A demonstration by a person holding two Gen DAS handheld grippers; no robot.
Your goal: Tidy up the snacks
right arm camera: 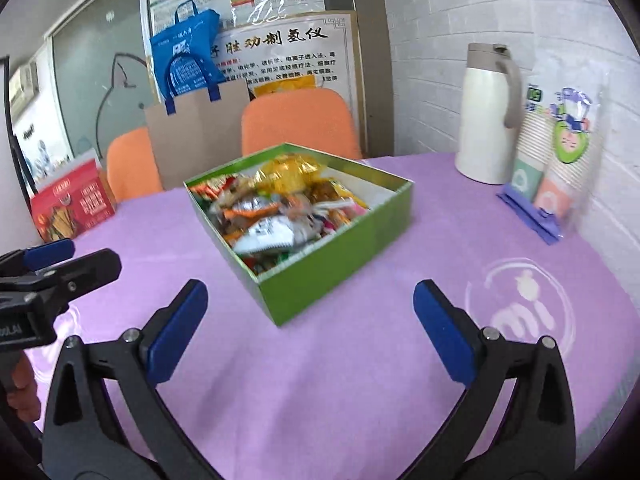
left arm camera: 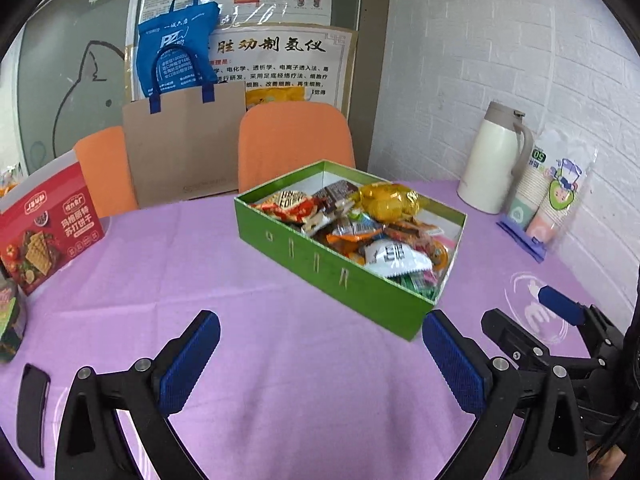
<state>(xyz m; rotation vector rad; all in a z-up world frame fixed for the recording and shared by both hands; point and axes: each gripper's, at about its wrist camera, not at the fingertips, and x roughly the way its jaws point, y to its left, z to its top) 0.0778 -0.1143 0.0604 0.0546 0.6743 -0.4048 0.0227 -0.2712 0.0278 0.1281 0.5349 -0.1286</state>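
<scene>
**Snacks mostly boxed, both grippers empty**

The open green cardboard box (left arm camera: 344, 280) sat on the bench covered with a lilac tablecloth (left arm camera: 280, 380), and it was already heaped with assorted wrapped snack packets (left arm camera: 360, 224), including a white sachet (left arm camera: 396, 258) near the box's front corner and a yellow crinkly bag (left arm camera: 390, 198) toward its back. No loose packets lay on the cloth around the box in either view. The left gripper (left arm camera: 320, 344) hovered just in front of the box, jaws spread wide, holding nothing. The right gripper (right arm camera: 310, 320) was likewise in front of the box, jaws apart and empty.

Left of the box stood a red printed cracker carton (left arm camera: 48, 228), well apart from it, plus a small partly cropped package (left arm camera: 10, 320) at the frame edge; these may be what was left to sort, but that could not be confirmed. Right of the box, a cream thermos jug (left arm camera: 494, 160) and a sleeve of paper cups (left arm camera: 552, 196) stood by the wall. Judged: task looked late-stage or near finished.
</scene>
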